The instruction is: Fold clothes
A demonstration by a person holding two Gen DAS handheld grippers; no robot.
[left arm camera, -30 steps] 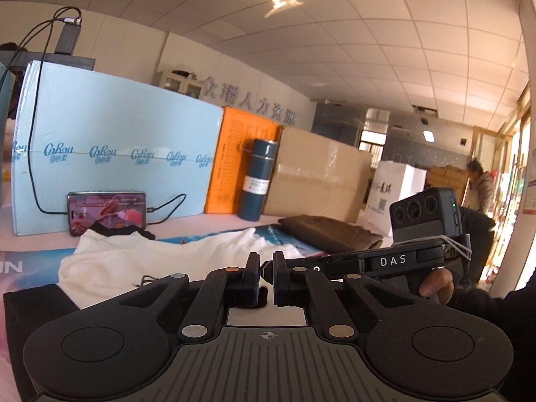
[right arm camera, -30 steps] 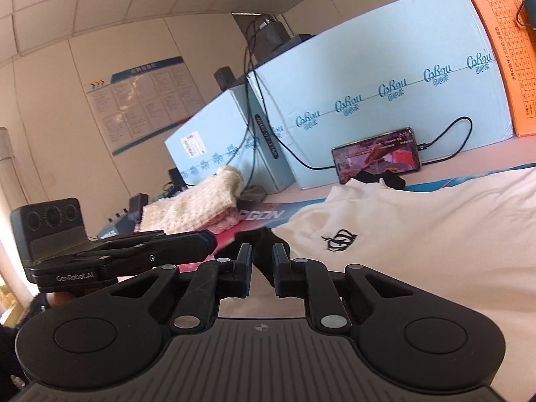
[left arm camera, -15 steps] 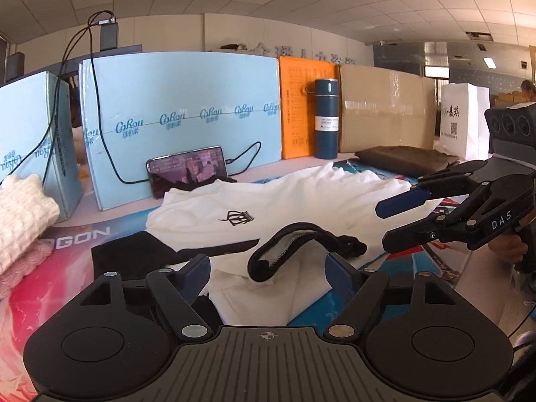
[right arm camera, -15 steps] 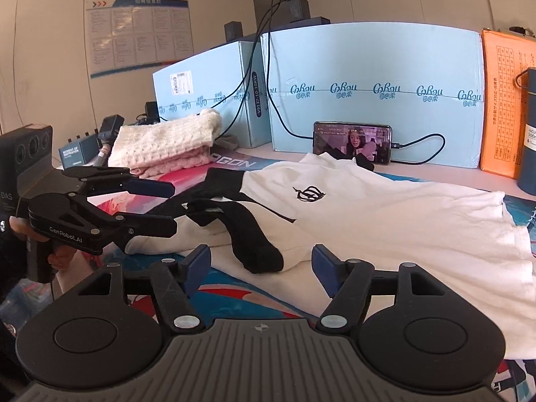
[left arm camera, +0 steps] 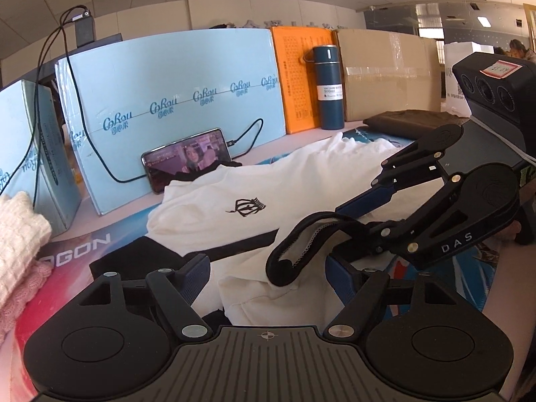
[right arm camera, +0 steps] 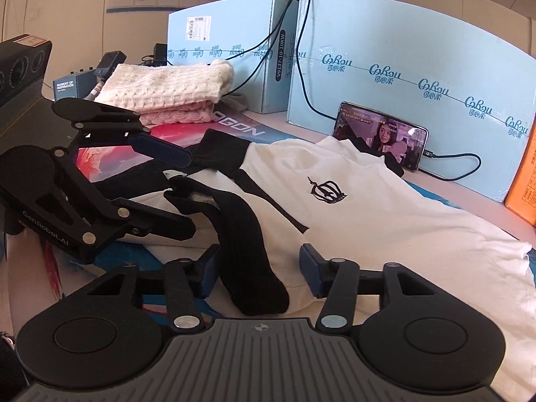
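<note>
A white shirt (left arm camera: 234, 197) (right arm camera: 385, 221) with black sleeves and a black crown print lies spread on the printed table mat. My left gripper (left arm camera: 268, 278) (right arm camera: 177, 187) is open at the shirt's near edge, and a curled black cuff (left arm camera: 288, 258) and white cloth lie between its pads without being pinched. My right gripper (right arm camera: 259, 274) (left arm camera: 355, 217) is over the folded-in black sleeve (right arm camera: 254, 261). Its jaws are closing with the sleeve end between the pads, which do not press on it. The two grippers face each other across the cuff.
A phone (left arm camera: 187, 160) (right arm camera: 382, 137) on a cable leans on light blue boxes (left arm camera: 167, 93) behind the shirt. Folded cream and pink knitwear (right arm camera: 160, 90) (left arm camera: 16, 244) sits on the left. A blue flask (left arm camera: 330, 87), an orange box, a cardboard box and a dark folded garment (left arm camera: 408, 122) stand farther right.
Both grippers tipped down from the ceiling and walls onto the shirt and went from shut to open. The right jaws are now narrower than half a second ago. Both sit closer to the cuff.
</note>
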